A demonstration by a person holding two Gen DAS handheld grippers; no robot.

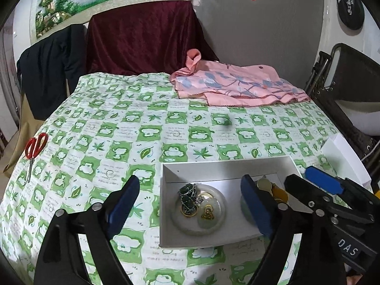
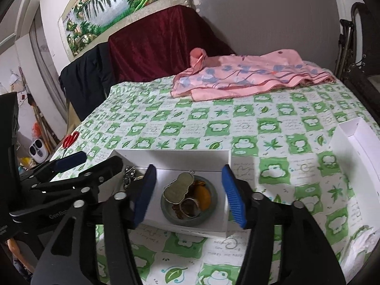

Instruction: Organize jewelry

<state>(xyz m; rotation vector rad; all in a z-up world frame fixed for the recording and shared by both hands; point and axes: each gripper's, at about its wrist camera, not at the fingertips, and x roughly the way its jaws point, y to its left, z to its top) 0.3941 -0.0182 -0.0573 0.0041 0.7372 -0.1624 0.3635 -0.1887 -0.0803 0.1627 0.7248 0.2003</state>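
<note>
I hold both claws wide open and empty over the white box (image 1: pixel 166 197), which sits on the green-checked bed cover (image 1: pixel 147 128); I judge the sorting is under way. My left claw (image 1: pixel 193 204) frames the pale dish (image 1: pixel 218 213) inside the box, where the dark green bead bracelet (image 1: pixel 188 197) and the gold pendant (image 1: pixel 207 213) lie together, grouped so they stay put. My right claw (image 2: pixel 188 198) straddles the green dish (image 2: pixel 211 211) in the box, which carries a silver gourd-shaped pendant (image 2: pixel 179 188), an amber piece (image 2: pixel 204 196) and a ring (image 2: pixel 188 205). The box lid (image 2: pixel 351 140) lies well apart from the box, beyond my right claw. Red scissors (image 1: pixel 35 144) rest far from the box.
</note>
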